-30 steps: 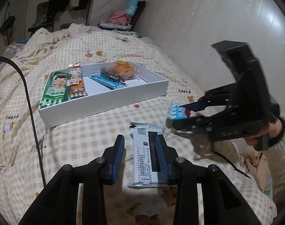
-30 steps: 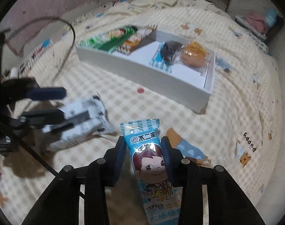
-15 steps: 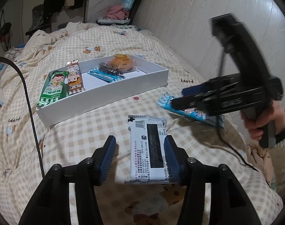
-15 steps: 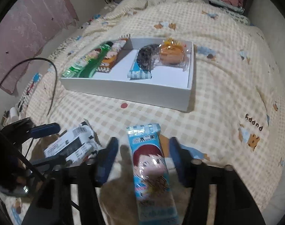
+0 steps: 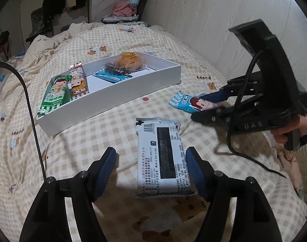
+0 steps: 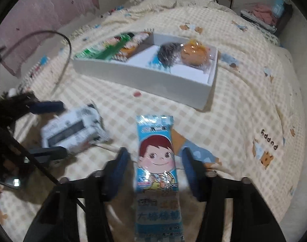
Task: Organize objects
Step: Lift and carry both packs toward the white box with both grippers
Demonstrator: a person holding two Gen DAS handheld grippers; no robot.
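Note:
A white snack packet (image 5: 163, 157) with a black label lies flat on the checked bedspread between the jaws of my left gripper (image 5: 151, 153). Those jaws are opening; the left pad stands well clear and the right pad sits at the packet's edge. A blue candy packet (image 6: 156, 157) with a cartoon face lies between the jaws of my right gripper (image 6: 155, 151), which are closing, with a gap on each side. The left wrist view shows the right gripper (image 5: 196, 106) low over the blue packet (image 5: 185, 102). A white box (image 5: 113, 100) stands beyond.
The box holds a green packet (image 5: 55, 94), an orange-brown packet (image 5: 78, 80), a dark cookie pack (image 5: 113, 74) and an orange cake (image 5: 130, 60). A black cable (image 5: 32, 111) arcs at left. A hand (image 5: 290, 129) holds the right gripper near the wall.
My left jaws spread away from the white packet. My right gripper let go of the blue packet, which now lies on the bedspread, opened wide, then narrowed again around it.

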